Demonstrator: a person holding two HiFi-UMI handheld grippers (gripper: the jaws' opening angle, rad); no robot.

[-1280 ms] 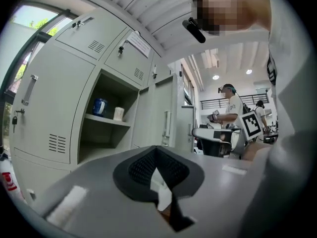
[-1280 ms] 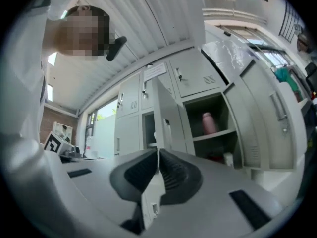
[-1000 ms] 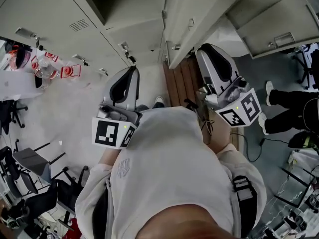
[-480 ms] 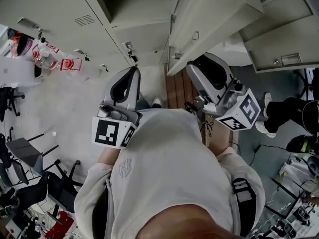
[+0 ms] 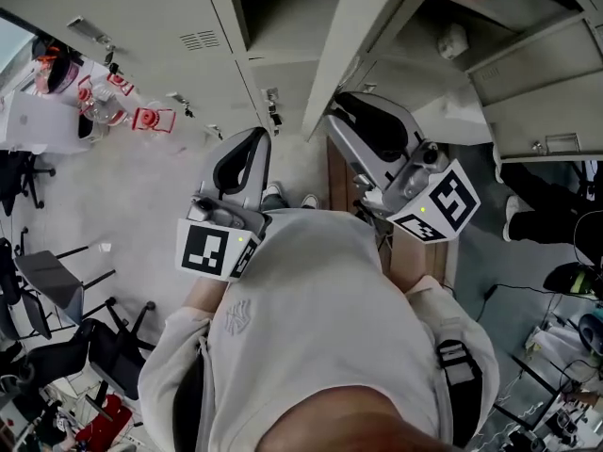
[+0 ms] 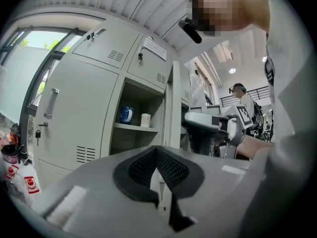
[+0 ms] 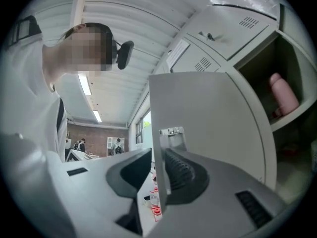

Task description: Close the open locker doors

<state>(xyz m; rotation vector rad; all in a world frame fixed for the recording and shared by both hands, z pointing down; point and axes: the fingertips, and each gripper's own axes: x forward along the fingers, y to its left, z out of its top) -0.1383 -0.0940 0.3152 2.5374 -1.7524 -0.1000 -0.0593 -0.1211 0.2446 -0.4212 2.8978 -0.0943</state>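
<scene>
A grey locker door point(image 5: 353, 36) stands swung out from the locker bank, seen edge-on from above. My right gripper point(image 5: 341, 113) reaches its free edge. In the right gripper view the door point(image 7: 208, 118) runs between the jaws of that gripper point(image 7: 158, 168), and both pads press its edge just below the latch plate point(image 7: 171, 132). My left gripper point(image 5: 252, 136) hangs lower left, shut on nothing point(image 6: 157, 168), facing an open compartment with a blue mug point(image 6: 127, 115) and a white cup point(image 6: 145, 119). A pink bottle point(image 7: 283, 93) stands in the compartment behind the door.
A table point(image 5: 38, 121) with red-labelled bottles point(image 5: 151, 119) stands at the left, and office chairs point(image 5: 57, 299) lower left. A wooden bench point(image 5: 419, 252) runs under the lockers. Another person's legs point(image 5: 546, 205) show at the right. Closed locker doors point(image 5: 141, 26) fill the upper left.
The view has tipped up toward the lockers. My right gripper has moved left and up onto the open door's edge. The left gripper has hardly moved.
</scene>
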